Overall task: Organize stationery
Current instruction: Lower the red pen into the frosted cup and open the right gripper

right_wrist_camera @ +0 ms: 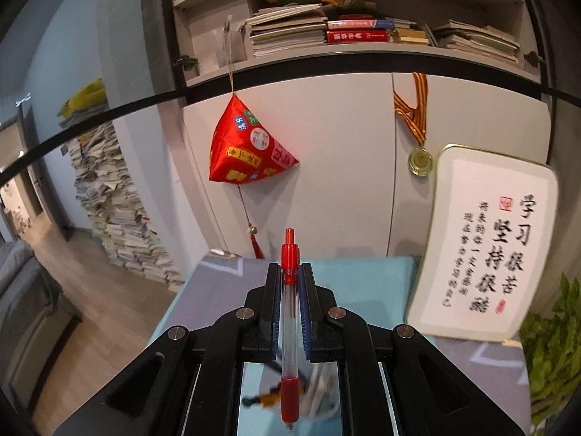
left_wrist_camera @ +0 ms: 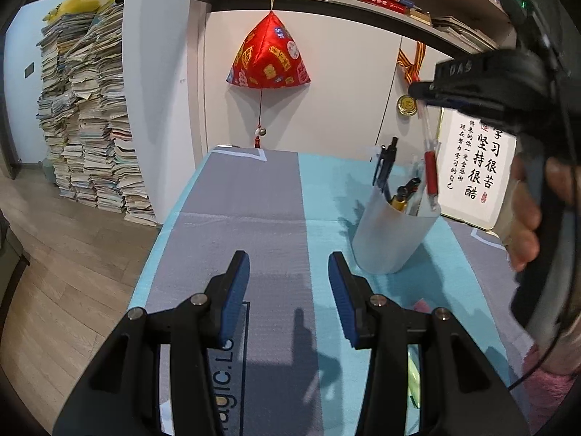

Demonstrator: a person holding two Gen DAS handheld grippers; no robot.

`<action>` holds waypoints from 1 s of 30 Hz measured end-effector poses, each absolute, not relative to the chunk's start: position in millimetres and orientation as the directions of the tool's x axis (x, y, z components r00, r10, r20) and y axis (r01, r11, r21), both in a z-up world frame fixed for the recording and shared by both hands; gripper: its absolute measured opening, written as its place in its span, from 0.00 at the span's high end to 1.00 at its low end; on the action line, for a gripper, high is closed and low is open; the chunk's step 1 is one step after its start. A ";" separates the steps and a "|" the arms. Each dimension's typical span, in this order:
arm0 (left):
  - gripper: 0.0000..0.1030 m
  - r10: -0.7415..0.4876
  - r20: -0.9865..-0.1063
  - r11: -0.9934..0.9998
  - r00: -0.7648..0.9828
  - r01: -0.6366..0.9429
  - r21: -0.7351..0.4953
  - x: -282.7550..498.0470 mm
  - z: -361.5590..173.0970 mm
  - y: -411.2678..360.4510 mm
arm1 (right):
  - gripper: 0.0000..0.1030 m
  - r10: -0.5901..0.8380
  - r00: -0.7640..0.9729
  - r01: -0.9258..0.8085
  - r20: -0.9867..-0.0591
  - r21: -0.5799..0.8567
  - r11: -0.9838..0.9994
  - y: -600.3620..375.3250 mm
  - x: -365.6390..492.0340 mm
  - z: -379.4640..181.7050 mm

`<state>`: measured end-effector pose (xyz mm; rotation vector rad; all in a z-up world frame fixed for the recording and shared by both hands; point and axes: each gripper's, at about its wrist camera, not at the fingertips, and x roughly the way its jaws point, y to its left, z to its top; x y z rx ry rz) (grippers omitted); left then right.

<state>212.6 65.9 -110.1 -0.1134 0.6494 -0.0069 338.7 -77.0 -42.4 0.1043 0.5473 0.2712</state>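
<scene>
Red pen (right_wrist_camera: pixel 289 327) hanging over the cup (left_wrist_camera: pixel 394 234)!
Right gripper (right_wrist_camera: pixel 289 272) clamping it; left gripper (left_wrist_camera: pixel 288 272) idling open beside the cup — tip risking snagging standing pens.

Left wrist view sits low over the grey-and-turquoise mat (left_wrist_camera: pixel 254 218), looking along its own blue-padded fingers (left_wrist_camera: pixel 238 290) toward the white cabinet wall, where the red silk pyramid ornament (left_wrist_camera: pixel 268 54) hangs dead ahead. Right wrist view rides higher and closer to that ornament (right_wrist_camera: pixel 247 152), tilted slightly, edges somewhat blurred. Both share the ornament, the gold medal on a striped ribbon (left_wrist_camera: pixel 406 103) (right_wrist_camera: pixel 420 161) right of it, and the white framed calligraphy board (left_wrist_camera: pixel 472 170) (right_wrist_camera: pixel 483 250) further right.
</scene>
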 end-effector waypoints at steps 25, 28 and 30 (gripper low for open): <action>0.58 -0.067 -0.628 0.992 0.776 -0.014 -0.122 225.3 -123.8 62.8 | 0.90 0.275 0.858 -0.244 -0.434 0.127 0.961 -92.4 328.9 -72.6; 0.58 -0.069 -0.630 0.992 0.773 -0.013 -0.125 225.1 -123.9 62.6 | 0.90 0.268 0.866 -0.242 -0.423 0.115 0.963 -101.1 313.3 -72.7; 0.58 -0.075 -0.632 0.992 0.772 -0.007 -0.127 224.4 -123.5 60.9 | 0.90 0.270 0.863 -0.245 -0.426 0.115 0.963 -105.4 306.9 -72.8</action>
